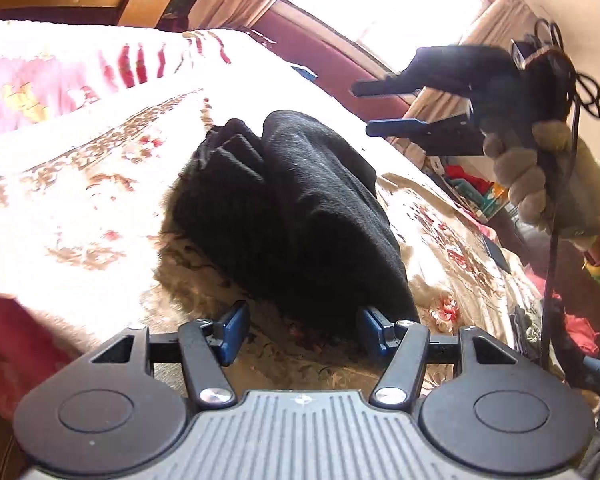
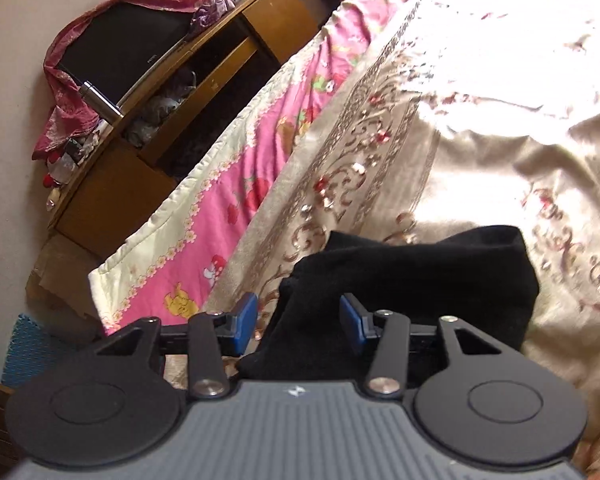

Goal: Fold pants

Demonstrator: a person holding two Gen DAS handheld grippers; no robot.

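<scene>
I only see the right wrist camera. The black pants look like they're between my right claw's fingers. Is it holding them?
Observer: No. The left wrist view shows the right claw raised clear of the pants, open and empty.
Operator: What's holding it up?
Observer: A gloved hand grips its handle.
Operator: And the left claw?
Observer: The left claw is open, low by the pants' near edge, pinching nothing.

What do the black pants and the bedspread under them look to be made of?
Pants: soft matte knit or fleece, probably; dull black, fuzzy edge, thick rounded folds. Bedspread: satin-like woven fabric, likely synthetic; glossy beige sheen in sunlight, raised floral pattern.
</scene>
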